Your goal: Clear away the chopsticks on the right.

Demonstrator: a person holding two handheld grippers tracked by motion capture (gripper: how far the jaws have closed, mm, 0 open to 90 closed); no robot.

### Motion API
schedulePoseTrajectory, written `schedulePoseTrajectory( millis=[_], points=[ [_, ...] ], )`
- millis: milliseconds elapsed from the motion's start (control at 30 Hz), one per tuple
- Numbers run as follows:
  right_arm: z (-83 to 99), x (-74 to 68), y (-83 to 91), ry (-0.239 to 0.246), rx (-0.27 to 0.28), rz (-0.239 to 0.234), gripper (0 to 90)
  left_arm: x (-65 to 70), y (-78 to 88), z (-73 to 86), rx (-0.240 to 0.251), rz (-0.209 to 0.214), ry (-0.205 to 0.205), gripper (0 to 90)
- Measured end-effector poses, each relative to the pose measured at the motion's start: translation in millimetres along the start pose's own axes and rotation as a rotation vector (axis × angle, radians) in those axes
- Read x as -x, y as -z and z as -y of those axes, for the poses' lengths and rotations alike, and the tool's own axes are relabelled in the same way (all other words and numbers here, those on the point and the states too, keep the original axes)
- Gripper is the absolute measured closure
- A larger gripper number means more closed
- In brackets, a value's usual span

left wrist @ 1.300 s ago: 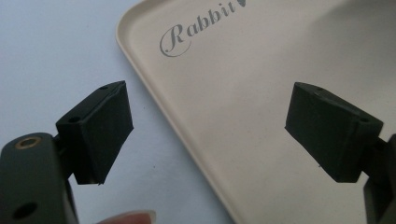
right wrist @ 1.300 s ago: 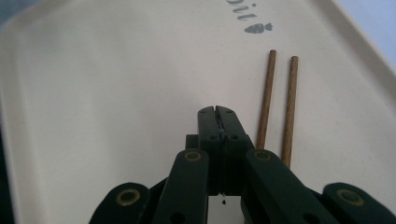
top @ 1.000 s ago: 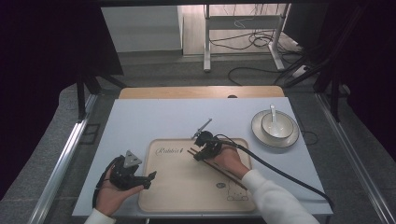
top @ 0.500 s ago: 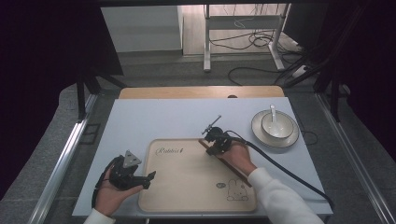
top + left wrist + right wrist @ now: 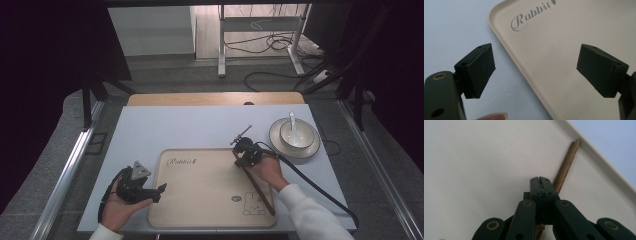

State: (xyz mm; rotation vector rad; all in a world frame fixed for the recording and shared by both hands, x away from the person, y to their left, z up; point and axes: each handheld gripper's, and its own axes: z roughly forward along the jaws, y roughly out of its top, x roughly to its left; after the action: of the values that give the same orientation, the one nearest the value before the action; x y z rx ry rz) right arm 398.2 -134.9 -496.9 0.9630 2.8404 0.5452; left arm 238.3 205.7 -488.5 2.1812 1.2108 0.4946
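Observation:
A beige tray (image 5: 200,200) printed with "Rabbit" lies on the pale blue table. A pair of wooden chopsticks (image 5: 260,195) lies on it along the right side. My right gripper (image 5: 243,156) is over the tray's upper right part, above the chopsticks' far end. In the right gripper view its jaws (image 5: 540,180) are shut together and the chopsticks (image 5: 567,162) run slantwise under them toward the tray rim (image 5: 604,167); whether they touch I cannot tell. My left gripper (image 5: 152,192) rests open at the tray's left rim (image 5: 506,50), with nothing between its jaws (image 5: 536,72).
A white bowl with a spoon (image 5: 294,131) stands on a plate (image 5: 295,145) at the table's right, just beyond the right gripper. A wooden desk edge (image 5: 215,98) runs behind the table. Cables lie on the floor beyond.
My right gripper has slid to the right across the tray's upper part, toward the plate, jaws staying shut. The left gripper has kept still.

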Motion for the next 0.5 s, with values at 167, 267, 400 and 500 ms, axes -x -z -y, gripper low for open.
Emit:
schedulePoseTrajectory(
  millis=[167, 267, 400, 500],
  points=[
    [17.9, 12.7, 8.8, -0.038, 0.001, 0.019, 89.1, 0.1, 0.1, -0.3, 0.001, 0.000, 0.000, 14.9],
    [27.3, 20.7, 14.0, -0.053, -0.007, 0.035, 89.1, 0.4, -0.3, -0.3, -0.001, -0.001, -0.001, 14.9],
    [37.9, 28.9, 19.2, -0.073, -0.007, 0.045, 89.1, 0.4, -0.5, -0.7, -0.004, -0.001, -0.003, 14.9],
    [43.7, 31.6, 21.4, -0.088, 0.004, 0.027, 89.0, 0.4, -0.9, -1.0, -0.004, -0.003, -0.004, 14.9]
  ],
)
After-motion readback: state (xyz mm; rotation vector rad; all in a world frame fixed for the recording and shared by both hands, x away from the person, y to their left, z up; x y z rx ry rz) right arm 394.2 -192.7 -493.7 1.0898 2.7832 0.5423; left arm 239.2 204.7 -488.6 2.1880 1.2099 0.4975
